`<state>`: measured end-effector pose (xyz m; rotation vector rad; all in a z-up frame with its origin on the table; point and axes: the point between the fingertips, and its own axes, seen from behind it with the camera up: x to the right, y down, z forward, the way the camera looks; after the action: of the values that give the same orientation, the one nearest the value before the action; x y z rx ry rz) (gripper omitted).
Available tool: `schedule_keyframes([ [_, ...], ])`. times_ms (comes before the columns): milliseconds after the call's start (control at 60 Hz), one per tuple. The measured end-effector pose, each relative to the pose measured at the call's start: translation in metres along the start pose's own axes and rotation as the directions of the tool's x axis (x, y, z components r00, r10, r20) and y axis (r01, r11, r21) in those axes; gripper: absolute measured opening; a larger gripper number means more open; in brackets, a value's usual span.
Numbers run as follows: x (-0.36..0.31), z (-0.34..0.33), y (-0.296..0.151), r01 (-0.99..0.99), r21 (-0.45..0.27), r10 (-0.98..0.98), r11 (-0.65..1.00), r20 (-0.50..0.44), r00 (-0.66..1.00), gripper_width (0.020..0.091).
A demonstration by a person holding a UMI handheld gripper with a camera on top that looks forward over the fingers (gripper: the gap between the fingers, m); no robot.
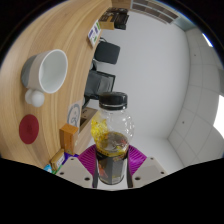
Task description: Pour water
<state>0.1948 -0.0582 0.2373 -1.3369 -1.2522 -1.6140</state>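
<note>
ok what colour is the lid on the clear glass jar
Black lid on the clear glass jar, shown in the gripper view.

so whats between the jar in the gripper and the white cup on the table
In the gripper view, an orange block and a dark box lie between the jar, held in the gripper, and the white cup on the wooden table.

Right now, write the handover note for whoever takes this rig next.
Gripper: shut on the glass jar; both pads press its sides.
Jar: held tilted, black lid on, yellowish contents inside; whether it holds water cannot be told.
White cup: on the wooden table, beyond the fingers, apart from the jar, mouth facing the camera.
Done: jar grasped.
Left: the lid looks still on, so it probably has to come off, then bring the jar to the cup and pour.
</note>
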Motion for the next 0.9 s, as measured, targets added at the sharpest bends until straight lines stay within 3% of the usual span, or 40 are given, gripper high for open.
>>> schedule_keyframes([
  [233,-0.042,0.009,-0.056,0.388,0.083,-0.39,0.918,0.014,0.921,0.0387],
  [400,-0.052,0.013,-0.064,0.34,0.111,-0.348,0.934,0.06,0.936,0.0389],
  [533,-0.047,0.012,-0.055,0.086,0.115,-0.103,0.99,0.154,0.983,0.0394],
  [617,-0.041,0.009,-0.041,-0.212,0.056,0.192,0.976,0.247,0.95,0.0394],
  [750,-0.028,0.002,-0.025,-0.676,-0.07,0.651,0.733,0.359,0.669,0.0395],
  [900,-0.036,-0.002,-0.016,-0.9,-0.183,0.861,0.395,0.417,0.293,0.0394],
])
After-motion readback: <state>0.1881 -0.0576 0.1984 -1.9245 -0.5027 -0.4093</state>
